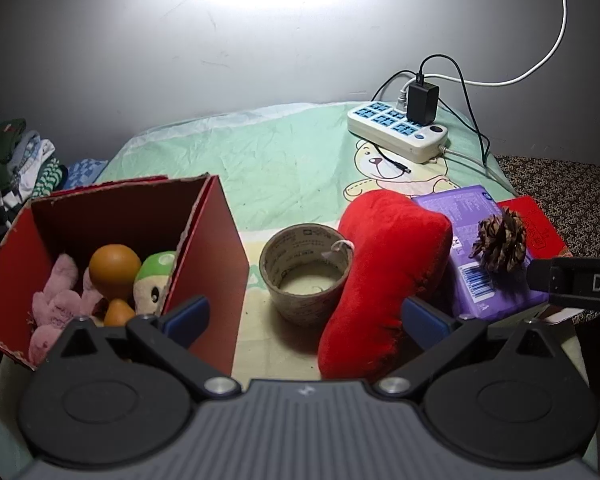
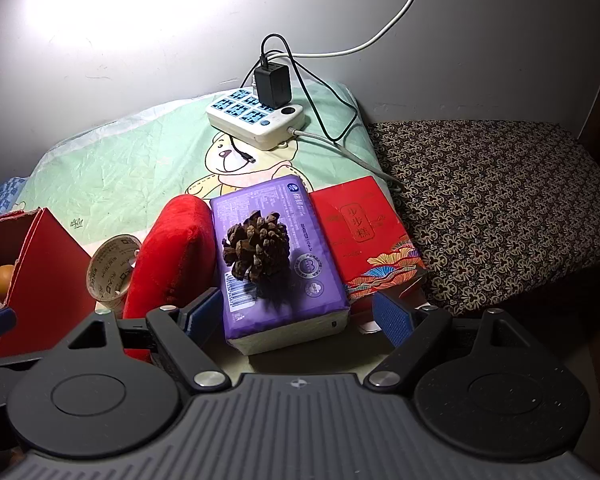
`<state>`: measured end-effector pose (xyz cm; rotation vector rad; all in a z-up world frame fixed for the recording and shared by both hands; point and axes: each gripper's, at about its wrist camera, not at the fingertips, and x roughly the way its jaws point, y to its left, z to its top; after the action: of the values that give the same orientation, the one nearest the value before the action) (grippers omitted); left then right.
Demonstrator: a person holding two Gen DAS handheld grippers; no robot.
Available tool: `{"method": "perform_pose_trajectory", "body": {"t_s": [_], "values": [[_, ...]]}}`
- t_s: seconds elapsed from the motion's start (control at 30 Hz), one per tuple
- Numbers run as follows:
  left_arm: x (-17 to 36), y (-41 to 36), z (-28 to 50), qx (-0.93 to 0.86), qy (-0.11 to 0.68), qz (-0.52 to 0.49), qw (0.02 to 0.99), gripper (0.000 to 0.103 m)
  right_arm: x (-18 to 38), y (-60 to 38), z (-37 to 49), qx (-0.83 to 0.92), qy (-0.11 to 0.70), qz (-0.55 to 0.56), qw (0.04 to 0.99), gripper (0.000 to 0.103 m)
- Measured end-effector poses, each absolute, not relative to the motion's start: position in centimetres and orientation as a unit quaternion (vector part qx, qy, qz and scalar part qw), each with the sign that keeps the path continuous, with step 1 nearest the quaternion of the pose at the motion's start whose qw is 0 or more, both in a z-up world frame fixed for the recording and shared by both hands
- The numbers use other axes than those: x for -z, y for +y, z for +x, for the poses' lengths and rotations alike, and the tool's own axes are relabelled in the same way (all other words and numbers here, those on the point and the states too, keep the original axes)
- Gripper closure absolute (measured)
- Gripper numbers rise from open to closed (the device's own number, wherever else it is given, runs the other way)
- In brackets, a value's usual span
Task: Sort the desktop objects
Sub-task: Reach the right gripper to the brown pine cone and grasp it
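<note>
Left wrist view is showing the left gripper standing wide open with nothing between its blue pads, hovering low at frame centre. A red plush, soft and bean-shaped, is lying just right of centre, leaning against the purple pack. A pine cone, brown with spread scales, is sitting on that pack at right. A paper cup, printed and tilted toward the camera, is standing at centre, touching the plush; its inside is showing a pale bottom and a small tag at the rim. A red box is sitting open at lower left. Inside it are lying a pink plush, two oranges and a green-capped toy.

Right wrist view is showing the right gripper, also spread wide and holding nothing, its pads flanking the near end of the purple pack without touching it. The pine cone is resting at frame centre on the pack. A red packet with gold lettering is lying just right of the pack. A power strip with a black charger plugged in is sitting at upper centre on a bear-print cloth.
</note>
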<state>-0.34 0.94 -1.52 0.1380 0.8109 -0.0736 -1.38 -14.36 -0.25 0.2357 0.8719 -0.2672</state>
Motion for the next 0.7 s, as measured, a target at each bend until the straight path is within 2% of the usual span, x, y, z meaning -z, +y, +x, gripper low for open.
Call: {"method": "perform_pose_trajectory", "body": {"t_s": [0.53, 0.7], "values": [[3.6, 0.6, 1.0, 0.068, 0.383, 0.073, 0.918, 0.001, 2.0, -14.8, 0.3, 0.13, 0.434, 0.124, 0.882, 0.019], [3.2, 0.6, 0.2, 0.097, 0.359, 0.072, 0.925, 0.001, 0.9, -15.7, 0.1, 0.12, 0.409, 0.14, 0.894, 0.019]]}}
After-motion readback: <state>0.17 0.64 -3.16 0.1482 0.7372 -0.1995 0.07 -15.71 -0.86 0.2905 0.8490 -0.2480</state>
